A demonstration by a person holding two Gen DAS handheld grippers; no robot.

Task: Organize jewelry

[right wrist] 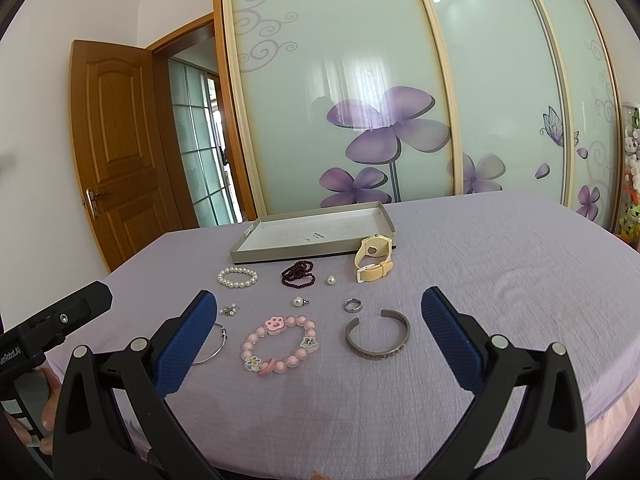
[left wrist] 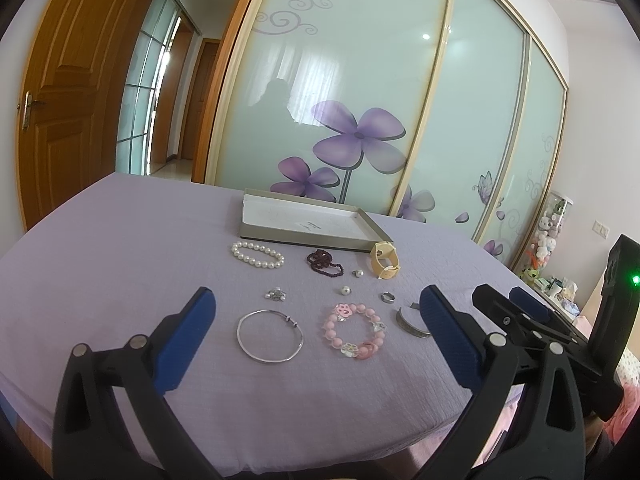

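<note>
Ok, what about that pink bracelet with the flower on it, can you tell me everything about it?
The pink bracelet is a closed loop of round, glossy pale-pink beads that look like plastic. Charms sit among them: a pink paw-like flower at the far side, a clear star, a clear flower with a yellow middle, and a darker pink ring piece nearest the camera. It lies flat on the purple cloth, between the thin silver bangle and the grey open cuff, touching neither. No fingers touch it.

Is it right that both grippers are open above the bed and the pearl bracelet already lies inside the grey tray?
Not quite. The pearl bracelet lies on the purple cover in front of the grey tray, not inside it; the right wrist view shows this. The left gripper and the right gripper are indeed open.
</note>
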